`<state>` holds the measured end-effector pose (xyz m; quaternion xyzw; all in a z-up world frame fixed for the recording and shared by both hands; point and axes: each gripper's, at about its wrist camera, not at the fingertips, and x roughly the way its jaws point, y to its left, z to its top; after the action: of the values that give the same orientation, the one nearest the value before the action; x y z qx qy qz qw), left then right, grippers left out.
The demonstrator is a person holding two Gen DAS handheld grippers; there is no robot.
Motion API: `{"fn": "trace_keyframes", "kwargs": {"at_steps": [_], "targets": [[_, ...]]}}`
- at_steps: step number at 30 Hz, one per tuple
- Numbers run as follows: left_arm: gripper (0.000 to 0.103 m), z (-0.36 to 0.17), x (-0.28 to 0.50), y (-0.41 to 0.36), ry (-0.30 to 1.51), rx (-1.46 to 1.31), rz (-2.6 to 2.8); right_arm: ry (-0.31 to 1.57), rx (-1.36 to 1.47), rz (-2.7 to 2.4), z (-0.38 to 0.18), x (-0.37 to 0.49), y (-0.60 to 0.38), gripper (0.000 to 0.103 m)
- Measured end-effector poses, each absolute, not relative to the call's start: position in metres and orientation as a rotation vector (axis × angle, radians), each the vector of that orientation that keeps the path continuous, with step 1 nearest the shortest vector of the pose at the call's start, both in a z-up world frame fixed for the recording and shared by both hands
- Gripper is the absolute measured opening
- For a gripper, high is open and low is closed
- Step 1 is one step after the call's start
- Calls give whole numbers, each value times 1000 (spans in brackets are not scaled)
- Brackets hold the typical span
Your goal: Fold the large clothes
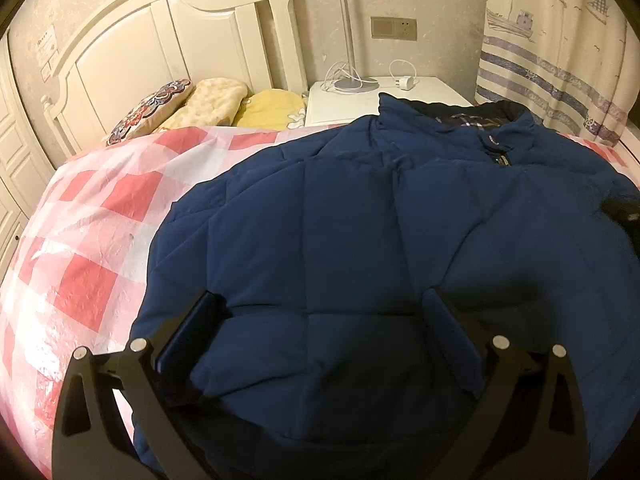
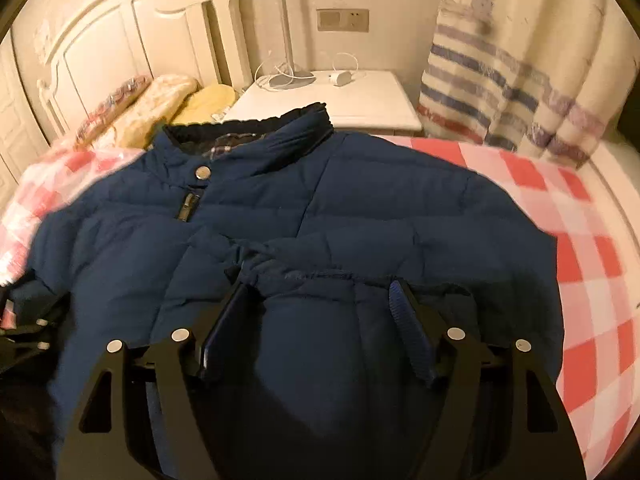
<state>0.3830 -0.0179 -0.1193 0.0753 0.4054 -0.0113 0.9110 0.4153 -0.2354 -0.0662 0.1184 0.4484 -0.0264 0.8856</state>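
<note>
Both grippers point steeply down over a navy quilted jacket spread on the bed. The left gripper has its jaws wide apart, straddling a puffy section near the jacket's side edge; the blue fabric bulges up between the black fingers, lying against the left one, though nothing looks pinched. The right gripper also stands well open over a folded-in sleeve, whose gathered cuff seam runs across between the fingertips; the padded sleeve fills the gap, but whether the pads press it I cannot tell for sure, and the jaws read as open. The right view is somewhat blurred at its edges. The jacket is matte, soft and thick, stitched into broad rectangular panels, with a stand-up collar lined in plaid, a round metal snap and a zip pull just below it. It lies front up on a pink-and-white checked sheet covered by crinkly, glossy plastic. Beyond sit pillows, patterned and yellow, against a cream panelled headboard. A white nightstand bears a lamp base, with its slim pole, and a white charger with looped cable. A striped curtain with boat prints hangs at the right.
</note>
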Motion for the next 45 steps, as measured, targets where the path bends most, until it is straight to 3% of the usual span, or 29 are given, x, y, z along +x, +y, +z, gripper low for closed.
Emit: {"fn": "trace_keyframes", "kwargs": {"at_steps": [3,5,9,12,15,19,24,29,32,36,40,45], "targets": [[101,-120,383,-17,839,148,-26,796,246,-53,-37,367,-232,72],[101,-120,384,-16,841,140,-27,793,227,-38,-38,353,-226,81],[101,-120,385,-16,840,138,-26,881,138,-25,-78,354,-214,83],[101,-120,385,-15,839,143,-22,927,169,-43,-72,356,-216,82],[101,-119,386,-14,840,144,-19,835,159,-65,-52,336,-206,81],[101,-119,386,-16,838,143,-12,865,91,-39,-77,329,-191,83],[101,-118,383,-21,845,166,12,922,153,-17,-70,328,-200,83],[101,-84,311,-31,792,150,-35,865,138,38,-43,279,-189,84],[101,-97,268,-52,845,196,-166,897,99,65,-51,262,-179,88],[101,-133,252,-67,874,262,-184,974,76,78,-87,265,-173,92],[101,-129,259,-53,930,197,-188,1019,74,66,-81,260,-173,93],[101,-124,229,-28,865,269,-102,994,52,48,-73,227,-185,93]]}}
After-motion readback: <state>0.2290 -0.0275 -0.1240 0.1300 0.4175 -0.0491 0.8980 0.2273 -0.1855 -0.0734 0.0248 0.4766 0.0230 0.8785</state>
